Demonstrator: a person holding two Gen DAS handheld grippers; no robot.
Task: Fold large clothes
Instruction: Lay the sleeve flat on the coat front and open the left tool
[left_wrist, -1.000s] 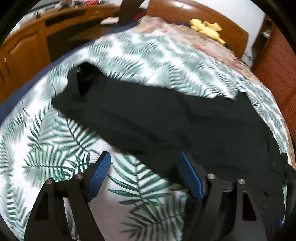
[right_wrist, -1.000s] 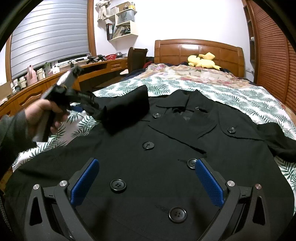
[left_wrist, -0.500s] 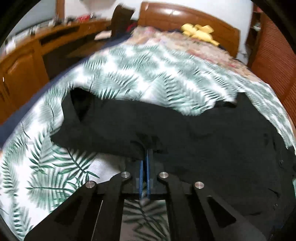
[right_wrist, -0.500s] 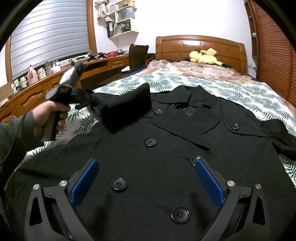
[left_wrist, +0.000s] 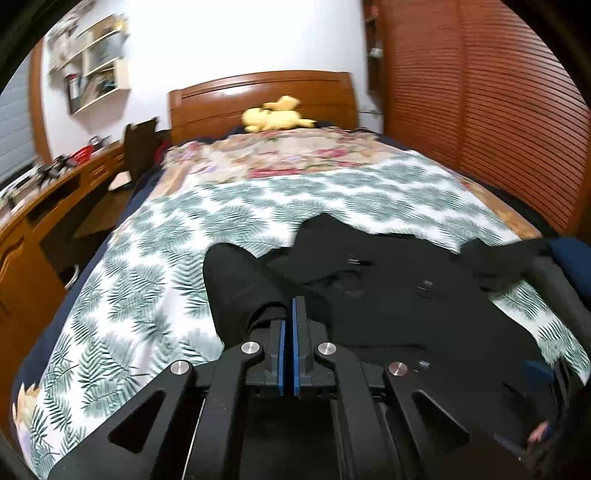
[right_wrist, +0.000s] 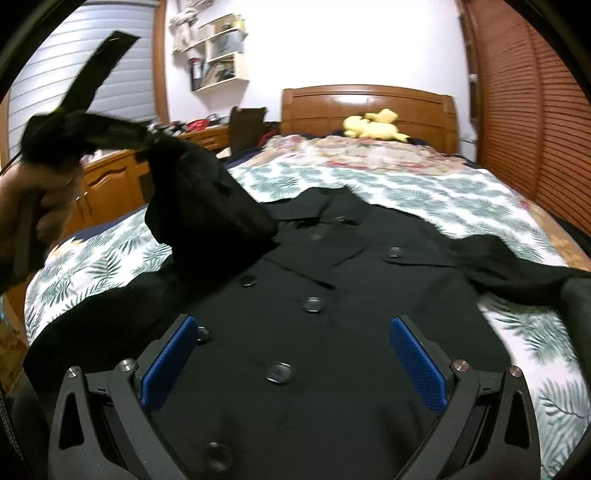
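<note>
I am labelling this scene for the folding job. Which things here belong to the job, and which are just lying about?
Belong to the job:
black coat
coat sleeve, pinched in the left claw
right claw, open over the coat

Just lying about:
yellow plush toy
floral blanket
wall shelf
desk

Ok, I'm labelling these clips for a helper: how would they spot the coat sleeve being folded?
Start at the bed with the fern-print cover, where a black buttoned coat lies face up. Its sleeve on the window side is the one lifted off the cover, pinched in the shut left tongs; the other sleeve lies flat.
</note>
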